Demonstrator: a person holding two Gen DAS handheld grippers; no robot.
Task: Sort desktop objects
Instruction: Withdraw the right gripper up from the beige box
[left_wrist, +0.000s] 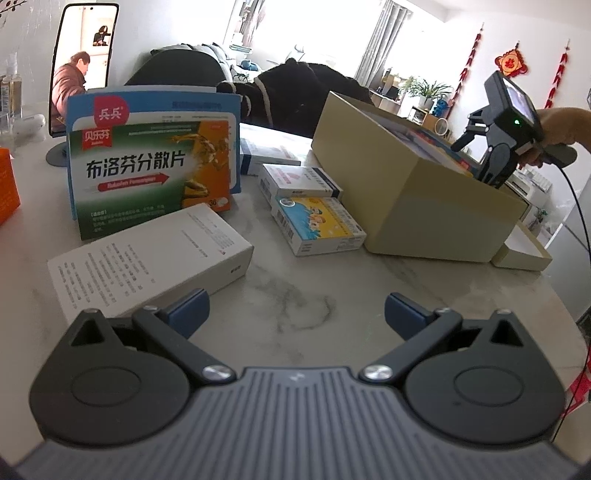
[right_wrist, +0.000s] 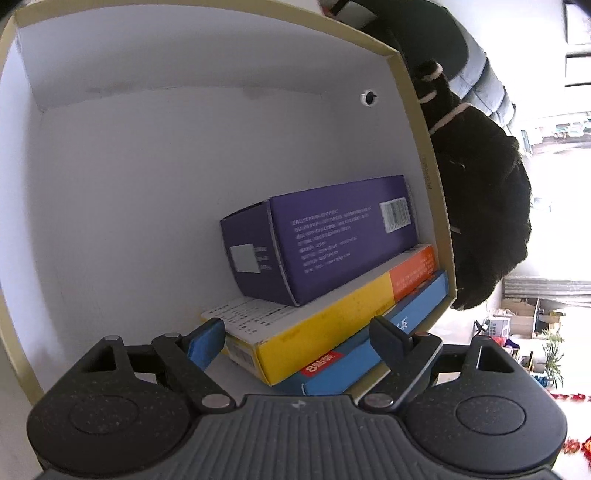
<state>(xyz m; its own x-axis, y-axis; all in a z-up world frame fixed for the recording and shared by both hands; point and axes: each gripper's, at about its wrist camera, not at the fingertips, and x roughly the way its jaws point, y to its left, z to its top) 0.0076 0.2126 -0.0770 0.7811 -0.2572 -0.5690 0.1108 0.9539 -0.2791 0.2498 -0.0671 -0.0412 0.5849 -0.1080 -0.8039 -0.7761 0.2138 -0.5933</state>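
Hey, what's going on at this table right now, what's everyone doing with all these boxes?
A person is sorting medicine boxes into a beige storage box. The right gripper reaches inside it, open over a stack: a purple box on a yellow-and-orange box on a blue box. It grips nothing. The left gripper waits open above the marble table. A white carton, an ibuprofen box and two small cartons remain outside.

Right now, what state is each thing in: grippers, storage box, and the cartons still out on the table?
Left gripper: open, empty.
Right gripper: open above the cartons, gripping nothing.
Beige storage box: lid off.
Purple carton: inside, topping the stack.
Yellow carton: inside, under purple.
Ibuprofen carton: upright on table.
White carton: lying flat.
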